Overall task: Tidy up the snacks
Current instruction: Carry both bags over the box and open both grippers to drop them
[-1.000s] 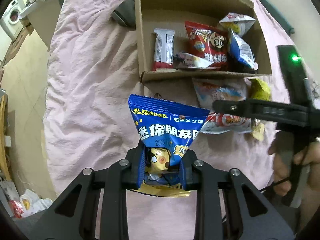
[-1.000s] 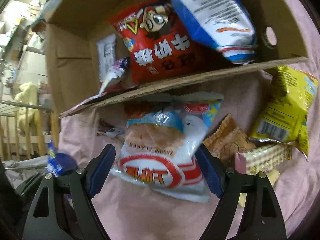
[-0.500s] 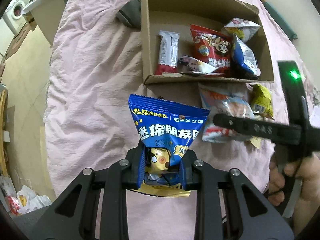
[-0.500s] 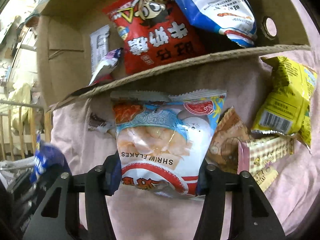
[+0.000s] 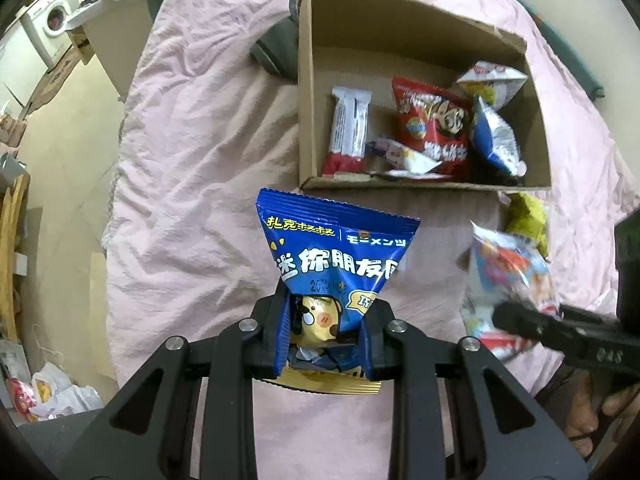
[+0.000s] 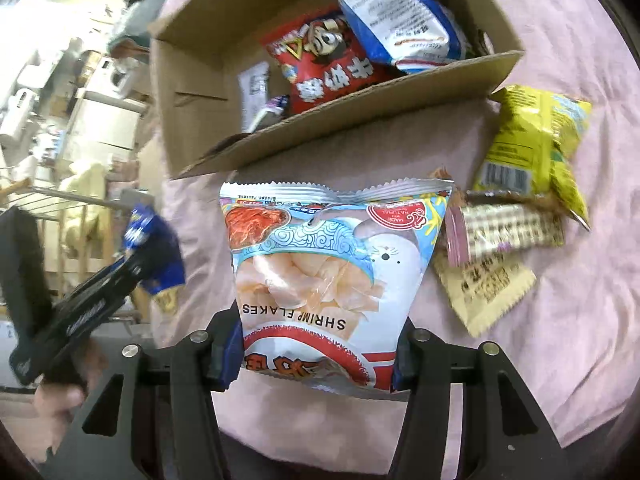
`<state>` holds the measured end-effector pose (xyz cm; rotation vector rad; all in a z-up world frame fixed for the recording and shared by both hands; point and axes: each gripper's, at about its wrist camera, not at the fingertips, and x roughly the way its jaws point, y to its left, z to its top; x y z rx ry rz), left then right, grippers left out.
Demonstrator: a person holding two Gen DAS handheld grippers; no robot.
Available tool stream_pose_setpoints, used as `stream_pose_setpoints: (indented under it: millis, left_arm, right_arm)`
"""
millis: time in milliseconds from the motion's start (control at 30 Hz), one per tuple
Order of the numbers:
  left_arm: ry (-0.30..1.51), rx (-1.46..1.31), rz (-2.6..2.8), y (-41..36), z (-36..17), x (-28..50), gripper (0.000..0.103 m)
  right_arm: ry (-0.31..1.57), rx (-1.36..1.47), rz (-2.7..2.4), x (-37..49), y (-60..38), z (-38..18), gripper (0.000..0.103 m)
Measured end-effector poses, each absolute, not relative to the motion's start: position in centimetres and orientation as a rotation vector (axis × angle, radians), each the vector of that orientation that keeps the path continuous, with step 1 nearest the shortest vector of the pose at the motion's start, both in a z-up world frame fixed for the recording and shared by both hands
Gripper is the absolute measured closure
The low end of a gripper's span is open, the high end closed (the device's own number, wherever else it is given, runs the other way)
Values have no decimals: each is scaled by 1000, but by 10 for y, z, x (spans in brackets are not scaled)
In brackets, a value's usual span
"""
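Note:
My left gripper [image 5: 326, 332] is shut on a blue snack bag [image 5: 336, 256] and holds it above the pink cloth, short of the cardboard box [image 5: 306, 92]. My right gripper [image 6: 318, 352] is shut on a white shrimp flakes bag [image 6: 328, 264], lifted off the cloth in front of the box [image 6: 192, 92]. That bag also shows blurred in the left wrist view [image 5: 508, 276]. The box holds a red bag [image 5: 432, 124], a white bar [image 5: 348, 128], a blue-white bag [image 5: 496, 140] and other packets.
A yellow bag [image 6: 536, 144], a checked wafer pack [image 6: 504, 232] and a beige packet [image 6: 484, 284] lie on the pink cloth [image 5: 192, 152] right of the box front. A grey object [image 5: 276, 48] lies left of the box. The cloth edge drops to floor at left.
My right gripper closed on the shrimp flakes bag and lifted it back from the box. My left gripper drew back and rose a little with the blue bag.

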<state>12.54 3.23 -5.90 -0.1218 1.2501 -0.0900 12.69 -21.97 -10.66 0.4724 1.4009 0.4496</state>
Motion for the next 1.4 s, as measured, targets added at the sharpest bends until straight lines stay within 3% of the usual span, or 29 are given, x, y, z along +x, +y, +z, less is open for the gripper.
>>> stream_pose_setpoints:
  millis: [300,767,1400]
  left_arm:
    - [1136,-113,-47,29,-20,124,80]
    - [1040,-76,-76,4,22,172,80]
    - [1069,-107,-78,-2,-30,237,79]
  right_arm:
    - [1272,488,512,108,-244,-56,47]
    - [1076,474,480,159,-262,-8,47]
    - [1036,461,508,264,-212,-39,46]
